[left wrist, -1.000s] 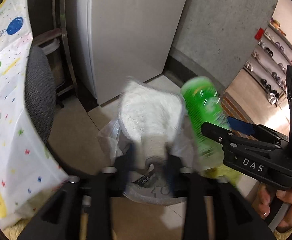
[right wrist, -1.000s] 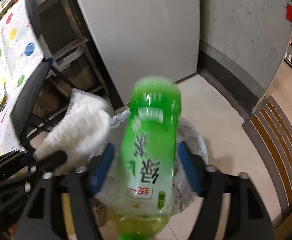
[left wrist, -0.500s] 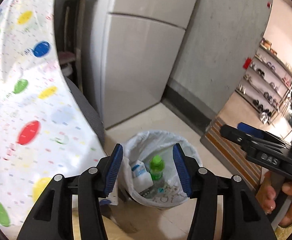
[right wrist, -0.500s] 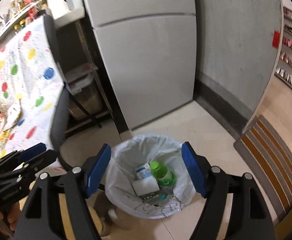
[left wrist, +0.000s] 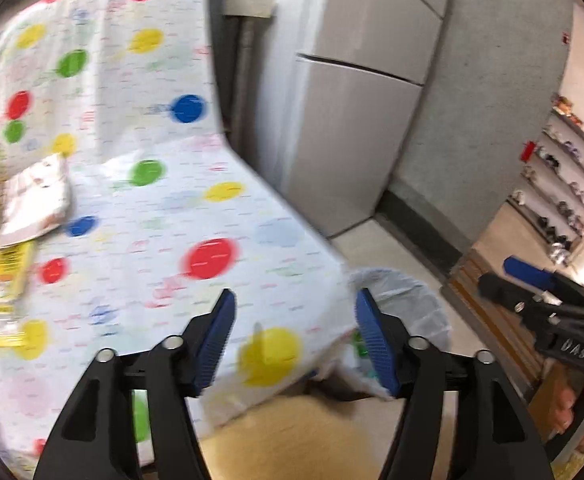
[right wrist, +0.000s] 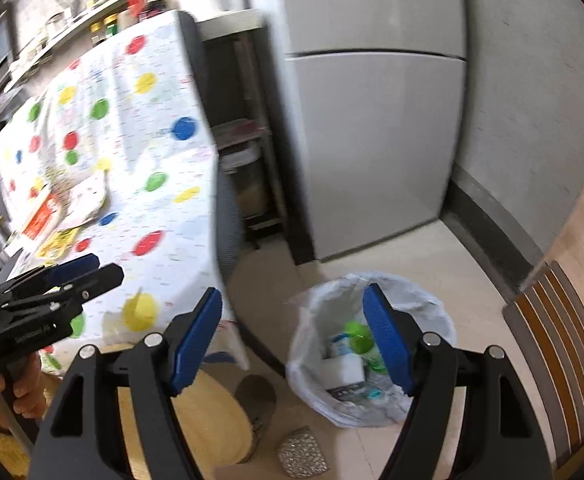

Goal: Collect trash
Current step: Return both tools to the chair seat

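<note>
bottle and wad, apparently, now in bin; both grippers empty.

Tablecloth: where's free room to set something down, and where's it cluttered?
Free: the tablecloth from the packets rightward to its drooping edge, and the near strip ahead of the left gripper, jaws opening, empty. Crowded: the left side, where wrappers and a yellow packet pile up.

Our left gripper over the spotted tablecloth
Its jaws are opening, nothing between them; wrappers, blurred, lie left, and the lined bin peeks out beyond.
</note>
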A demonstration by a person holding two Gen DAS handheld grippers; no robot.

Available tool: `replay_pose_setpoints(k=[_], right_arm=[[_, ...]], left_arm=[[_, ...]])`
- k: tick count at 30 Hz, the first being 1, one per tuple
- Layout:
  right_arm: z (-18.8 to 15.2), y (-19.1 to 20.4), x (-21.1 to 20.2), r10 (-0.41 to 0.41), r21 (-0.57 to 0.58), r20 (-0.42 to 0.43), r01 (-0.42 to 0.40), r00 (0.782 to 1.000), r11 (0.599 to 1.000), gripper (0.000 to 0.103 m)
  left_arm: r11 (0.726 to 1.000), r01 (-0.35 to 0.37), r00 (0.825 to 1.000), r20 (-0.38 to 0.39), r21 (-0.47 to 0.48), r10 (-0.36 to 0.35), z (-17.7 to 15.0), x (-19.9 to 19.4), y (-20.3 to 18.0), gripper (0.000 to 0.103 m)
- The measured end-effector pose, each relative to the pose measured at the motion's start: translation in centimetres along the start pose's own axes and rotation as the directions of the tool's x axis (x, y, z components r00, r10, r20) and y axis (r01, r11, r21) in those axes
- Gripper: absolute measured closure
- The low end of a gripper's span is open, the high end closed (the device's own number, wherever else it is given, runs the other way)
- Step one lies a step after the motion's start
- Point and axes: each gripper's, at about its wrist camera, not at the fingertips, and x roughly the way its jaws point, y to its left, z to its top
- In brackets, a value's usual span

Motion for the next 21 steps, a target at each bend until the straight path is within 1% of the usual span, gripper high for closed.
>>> replay_pose_setpoints(k=[1,3,4,5,7,10,12,13,15,16,18,20,21], right_arm=[[0.3,1.0,0.2,0.018,-0.016,0.0,-0.018,1.0,1.0,0.031],[1.0,3.1,0.6,0.054,-0.049,0.0,-0.054,0.999,0.997,0.031],[1.3,4.4,0.7,0.073,-0.069,-0.001,-0.073,0.997,0.995,0.029],[1.7,6.0,1.0,0.099,-0.097,-0.003,-0.099,0.995,0.99,0.027],[2.3,8.5,1.6,0.129,-0.139,-0.009,-0.13,0.992,0.982,0.025],[3.2,12.9,3.0,0.172,-0.204,-0.033,-0.175,0.985,0.963,0.025],[3.8,16.2,4.2,0.196,-0.246,-0.052,-0.203,0.979,0.948,0.025],[4.0,17.5,4.8,0.206,-0.258,-0.065,-0.216,0.976,0.942,0.025],[4.7,20.5,6.1,0.242,-0.277,-0.091,-0.258,0.966,0.925,0.025],[5.0,21.9,6.8,0.26,-0.285,-0.105,-0.279,0.96,0.917,0.025],[5.3,24.6,8.2,0.277,-0.3,-0.126,-0.303,0.953,0.905,0.025],[5.7,27.2,10.0,0.286,-0.318,-0.152,-0.321,0.946,0.892,0.026],[5.8,28.1,10.6,0.287,-0.324,-0.158,-0.325,0.945,0.889,0.03]], left_arm=[[1.0,-0.019,1.0,0.007,-0.006,0.019,-0.1,-0.5,0.8,0.025],[0.998,-0.061,0.998,0.02,-0.018,0.061,-0.5,-1.8,2.7,0.025],[0.995,-0.094,0.995,0.02,-0.03,0.095,-0.9,-2.5,3.9,0.019],[0.991,-0.127,0.992,0.02,-0.046,0.128,-1.2,-3.2,5.2,0.017],[0.982,-0.171,0.985,0.02,-0.075,0.173,-2.0,-4.5,7.7,0.016],[0.959,-0.257,0.966,-0.003,-0.122,0.258,-2.7,-6.1,11.9,0.016],[0.939,-0.303,0.952,-0.018,-0.162,0.304,-3.1,-7.2,14.7,0.016],[0.924,-0.332,0.943,-0.025,-0.191,0.333,-3.3,-7.8,16.7,0.016],[0.894,-0.386,0.921,-0.033,-0.226,0.389,-3.8,-8.9,19.5,0.016],[0.875,-0.419,0.906,-0.041,-0.243,0.422,-4.0,-9.5,21.2,0.016],[0.842,-0.461,0.884,-0.058,-0.28,0.464,-4.5,-10.6,24.2,0.016],[0.819,-0.482,0.872,-0.079,-0.31,0.483,-4.9,-11.4,26.3,0.016],[0.808,-0.491,0.866,-0.085,-0.324,0.493,-5.2,-11.8,27.3,0.016]])
